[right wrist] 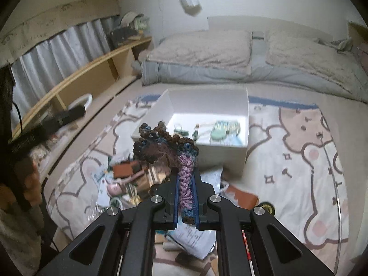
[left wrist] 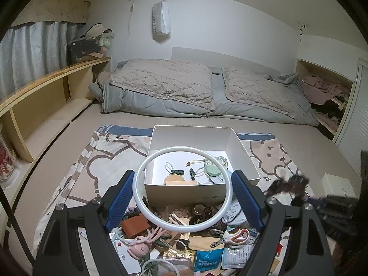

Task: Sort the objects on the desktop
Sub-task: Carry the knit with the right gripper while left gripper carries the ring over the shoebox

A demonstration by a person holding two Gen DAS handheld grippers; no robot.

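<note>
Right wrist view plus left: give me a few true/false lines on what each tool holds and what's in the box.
1. The right tool is shut on a crocheted yarn piece. True.
2. The left tool holds scissors. False: a white ring sits between its fingers; the scissors lie in the pile.
3. The white box is empty. False: small items, including a round green one, lie inside.
4. The box stands on a cartoon-print cloth. True.
</note>
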